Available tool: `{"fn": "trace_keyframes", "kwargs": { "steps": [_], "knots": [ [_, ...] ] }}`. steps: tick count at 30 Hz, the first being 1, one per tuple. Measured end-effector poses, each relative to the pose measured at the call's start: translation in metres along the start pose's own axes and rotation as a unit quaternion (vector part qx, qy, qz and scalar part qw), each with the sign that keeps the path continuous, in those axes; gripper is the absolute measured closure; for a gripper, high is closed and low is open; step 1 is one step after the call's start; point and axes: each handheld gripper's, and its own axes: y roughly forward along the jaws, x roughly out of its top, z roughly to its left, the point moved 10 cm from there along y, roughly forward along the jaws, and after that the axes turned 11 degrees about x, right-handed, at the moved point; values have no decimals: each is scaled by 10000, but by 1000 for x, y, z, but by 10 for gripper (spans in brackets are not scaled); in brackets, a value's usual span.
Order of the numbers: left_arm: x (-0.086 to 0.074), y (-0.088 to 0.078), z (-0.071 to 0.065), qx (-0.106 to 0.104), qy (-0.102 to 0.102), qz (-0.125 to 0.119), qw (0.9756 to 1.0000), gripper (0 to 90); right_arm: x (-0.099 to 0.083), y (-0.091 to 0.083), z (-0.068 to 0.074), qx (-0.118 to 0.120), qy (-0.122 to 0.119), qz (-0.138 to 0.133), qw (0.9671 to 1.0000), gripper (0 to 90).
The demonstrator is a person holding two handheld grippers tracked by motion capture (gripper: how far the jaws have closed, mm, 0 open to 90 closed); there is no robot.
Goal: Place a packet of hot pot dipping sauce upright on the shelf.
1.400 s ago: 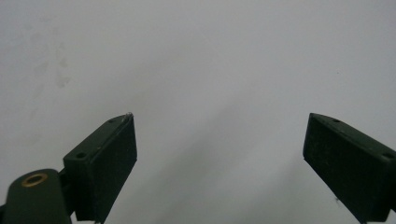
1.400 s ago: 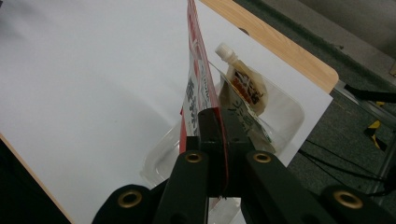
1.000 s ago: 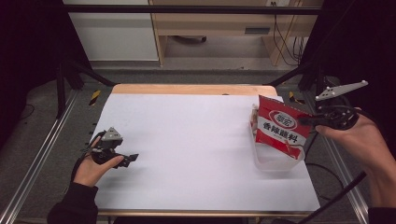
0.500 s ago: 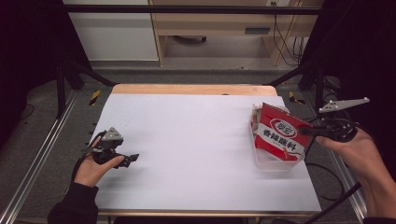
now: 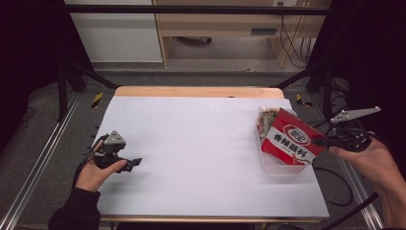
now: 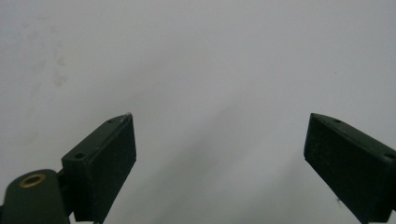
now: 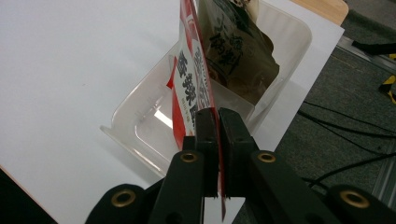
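High view: the right gripper, held in the person's right hand at the 3 o'clock edge of the white rectangular table sheet, has its two black jaws pressed together on the edge of a flat red-and-white printed foil sachet. The sachet hangs tilted over a clear rectangular plastic tub, which stands on the sheet near that same edge; whether the sachet's lower edge touches the tub cannot be told.

Right gripper view: the sachet stands edge-on, pinched between the closed jaws of the right gripper, and reaches into the tub. At 12 o'clock within the tub lies a dark brown printed sachet, leaning on the far wall.

Left side: the left gripper, held in the left hand, rests at 8 o'clock on the sheet, well apart from the tub. In the left gripper view its jaws stand wide apart over bare white sheet, with nothing between them.
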Motion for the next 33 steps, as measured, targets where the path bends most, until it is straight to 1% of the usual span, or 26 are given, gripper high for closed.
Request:
{"fn": "trace_keyframes", "kwargs": {
  "steps": [4, 5, 7, 10, 12, 15, 16, 19, 25, 29, 33],
  "knots": [
    [0, 0, 0, 6, 6, -2, 10000, 94, -1, 1, 0, 6, -61, 34, 10000, 818],
    [0, 0, -1, -1, -8, 3, 10000, 94, -1, 2, 0, 4, -46, 25, 10000, 807],
    [0, 0, 0, -5, 1, -7, 10000, 94, 0, 3, 1, 0, -68, 28, 10000, 763],
    [0, 0, 0, -4, -1, -12, 10000, 94, 3, 5, 3, -27, -153, 13, 9999, 639],
    [0, -1, 0, -10, -18, -12, 10000, 94, 7, 7, 5, -43, -236, -8, 9997, 538],
    [0, -1, 0, -3, 3, -11, 10000, 94, 15, 10, 8, -156, -378, -34, 9992, 452],
    [0, 0, 0, -2, 3, -11, 10000, 94, 17, 10, 9, -195, -409, -9, 9990, 420],
    [0, -1, 0, -10, -16, -12, 10000, 94, 26, 11, 11, -305, -458, -66, 9985, 352],
    [0, -1, 1, 20, 0, -19, 10000, 94, 46, 15, 15, -431, -516, -110, 9977, 274],
    [0, -2, 1, 10, -22, -22, 10000, 94, 61, 18, 23, -459, -590, -164, 9971, 229],
    [0, -2, 1, 10, -21, -21, 10000, 93, 79, 21, 33, -489, -698, -207, 9962, 207]
  ]
}}
